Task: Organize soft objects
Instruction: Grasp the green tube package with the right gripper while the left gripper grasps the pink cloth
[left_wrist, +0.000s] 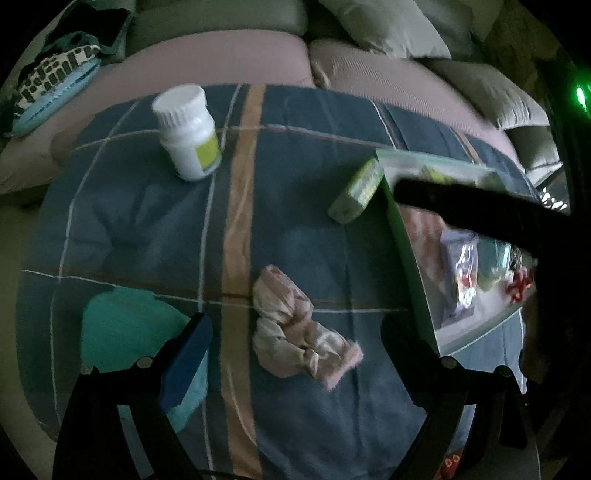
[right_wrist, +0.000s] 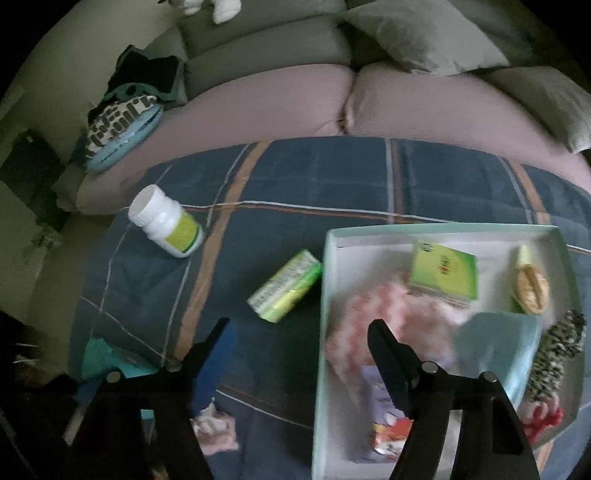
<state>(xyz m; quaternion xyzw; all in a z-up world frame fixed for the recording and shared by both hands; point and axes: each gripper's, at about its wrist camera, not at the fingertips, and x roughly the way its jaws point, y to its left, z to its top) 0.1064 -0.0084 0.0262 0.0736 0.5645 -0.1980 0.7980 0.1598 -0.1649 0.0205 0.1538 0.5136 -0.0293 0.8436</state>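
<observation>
**Both grippers spread over plaid quilt, soft items partly boxed**

Dim light; some blur.

Sofa (right_wrist: 258, 107) across far side, mauve seat cushions, grey back pillows. Pile of patterned fabric (right_wrist: 122, 122) at far left of seat.

Blue plaid quilt (left_wrist: 147, 206) with tan stripes covering near surface.

Pale green box (right_wrist: 325, 332) at right on quilt, open top. Inside: pink-and-white soft fabric (right_wrist: 369, 317) at left, green carton (right_wrist: 443, 277) toward far side, pale blue soft piece (right_wrist: 498, 343) near right, yellow-tan item (right_wrist: 532, 288) at far right, printed packet (right_wrist: 388, 432) at near edge. Leopard-print soft item (right_wrist: 557, 354) draped over right wall; red item (right_wrist: 546, 417) at near right corner, type unclear.

Left gripper (left_wrist: 295, 354) spread wide, holding nothing, directly over crumpled pink cloth (left_wrist: 299, 332) lying on quilt between fingers; contact not discernible. Teal cloth (left_wrist: 129, 328) flat on quilt, near left, partly behind left finger.

Right gripper (right_wrist: 299, 354) spread, holding nothing, over left wall of box.

White bottle (left_wrist: 188, 133) upright, far left on quilt. Small green packet (left_wrist: 358, 192) on quilt just beside left wall of box.
</observation>
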